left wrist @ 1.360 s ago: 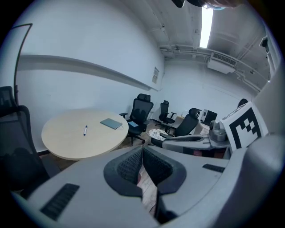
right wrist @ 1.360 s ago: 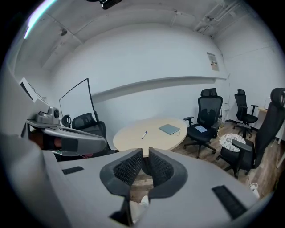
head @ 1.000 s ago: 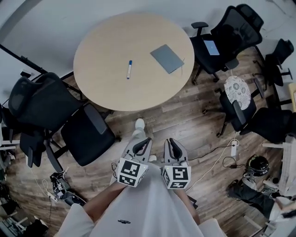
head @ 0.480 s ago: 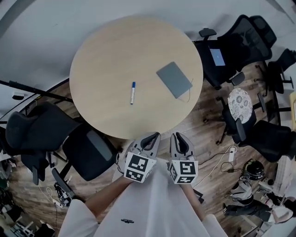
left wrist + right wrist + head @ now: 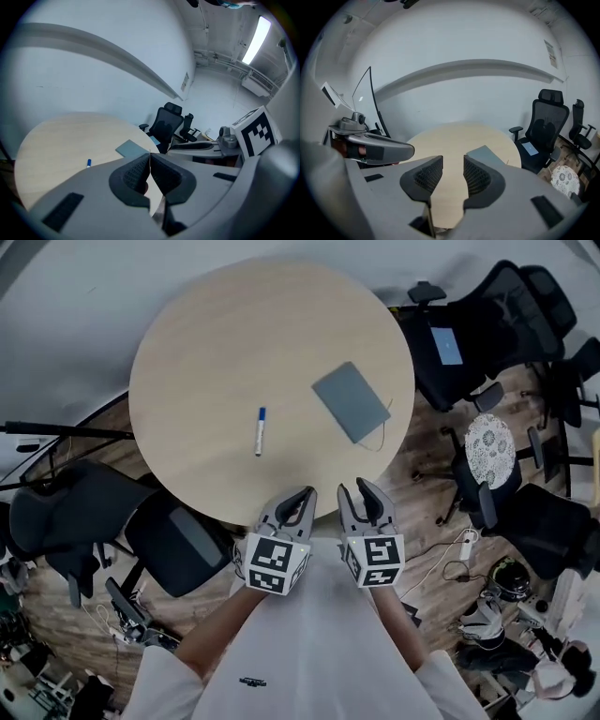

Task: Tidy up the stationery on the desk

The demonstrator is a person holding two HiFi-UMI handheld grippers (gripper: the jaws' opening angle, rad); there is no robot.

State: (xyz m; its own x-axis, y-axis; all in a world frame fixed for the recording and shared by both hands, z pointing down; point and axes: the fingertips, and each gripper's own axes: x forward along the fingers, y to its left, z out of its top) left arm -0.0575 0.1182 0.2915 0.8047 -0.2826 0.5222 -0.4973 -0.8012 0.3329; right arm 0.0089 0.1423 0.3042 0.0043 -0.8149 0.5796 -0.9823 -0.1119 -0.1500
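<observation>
Progress: by my judgement the tidying has not started; nothing is held and both items lie loose on the table
Pen: a white pen (image 5: 260,430) with a blue cap lies flat near the middle of the round wooden table (image 5: 187,334), well apart from the notebook
Notebook: a closed grey notebook (image 5: 351,401) lies flat toward the table's right side
Left gripper: the left gripper (image 5: 298,499) is held at the table's near edge, jaws pressed together with nothing between them
Right gripper: the right gripper (image 5: 360,495) sits just beside it, jaws a little apart and empty
Left to do: probably gathering pen and notebook together
Containers: no pot, tray or box shows on the table
Surroundings: black office chairs (image 5: 469,324) stand around the table on a wooden floor (image 5: 422,484)
</observation>
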